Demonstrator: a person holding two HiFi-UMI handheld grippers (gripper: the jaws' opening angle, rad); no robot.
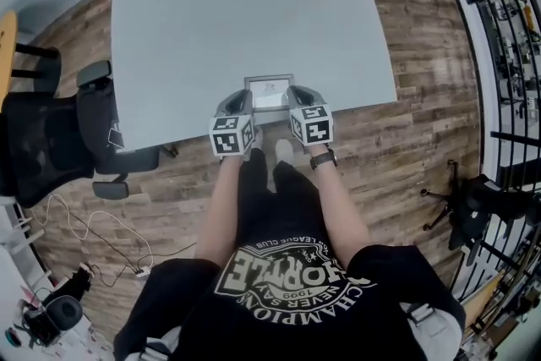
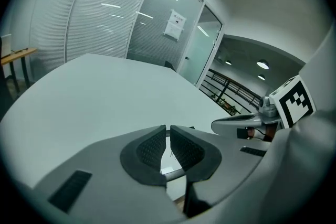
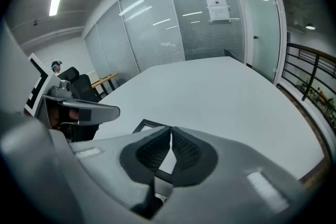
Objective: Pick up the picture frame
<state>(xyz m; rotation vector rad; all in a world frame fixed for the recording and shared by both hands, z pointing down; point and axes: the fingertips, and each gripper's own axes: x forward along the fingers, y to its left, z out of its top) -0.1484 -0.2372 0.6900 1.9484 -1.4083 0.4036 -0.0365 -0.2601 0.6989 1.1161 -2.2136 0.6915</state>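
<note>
A small grey picture frame (image 1: 269,92) lies flat on the pale table (image 1: 245,4), close to its near edge. My left gripper (image 1: 241,100) hovers at the frame's left side and my right gripper (image 1: 297,96) at its right side; both are shut with nothing between the pads. In the left gripper view the closed jaws (image 2: 168,129) hide most of the frame (image 2: 171,169), and the right gripper (image 2: 237,123) shows beside them. In the right gripper view the frame's dark corner (image 3: 146,125) peeks out left of the shut jaws (image 3: 171,131). Whether either gripper touches the frame I cannot tell.
A black office chair (image 1: 51,139) stands at the table's left, another chair's base (image 1: 473,199) on the wooden floor at right. A black railing (image 1: 507,30) runs along the right. Cables (image 1: 93,241) lie on the floor at lower left. The person stands right at the table's near edge.
</note>
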